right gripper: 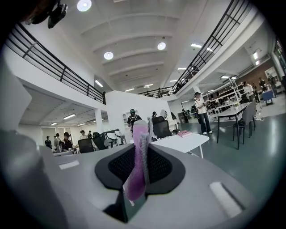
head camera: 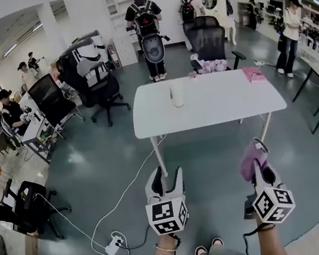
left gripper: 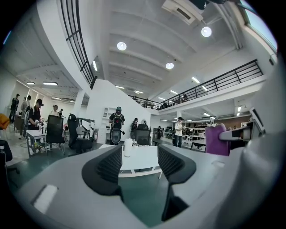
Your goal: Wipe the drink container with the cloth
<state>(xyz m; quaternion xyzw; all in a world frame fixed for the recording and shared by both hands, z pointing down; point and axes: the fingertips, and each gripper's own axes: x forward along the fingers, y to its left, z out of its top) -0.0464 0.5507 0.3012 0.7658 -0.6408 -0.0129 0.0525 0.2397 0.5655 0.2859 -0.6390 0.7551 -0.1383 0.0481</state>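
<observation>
Approach step: right gripper (head camera: 260,156) fingers clench the purple cloth (right gripper: 136,170), left gripper (head camera: 165,179) fingers stand released and empty; next, both must reach the drink container (head camera: 177,95) on the tabletop (head camera: 228,108), well apart

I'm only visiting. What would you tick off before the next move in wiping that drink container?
1. Grip on cloth: ok, right gripper is shut on it.
2. Free left gripper: ok, jaws apart, nothing between them.
3. Upright drink container on the table: ok.
4. Container within reach: not ok, the table stands well ahead of both grippers.
5. Container's lid closed: cannot tell, too small to see.
</observation>
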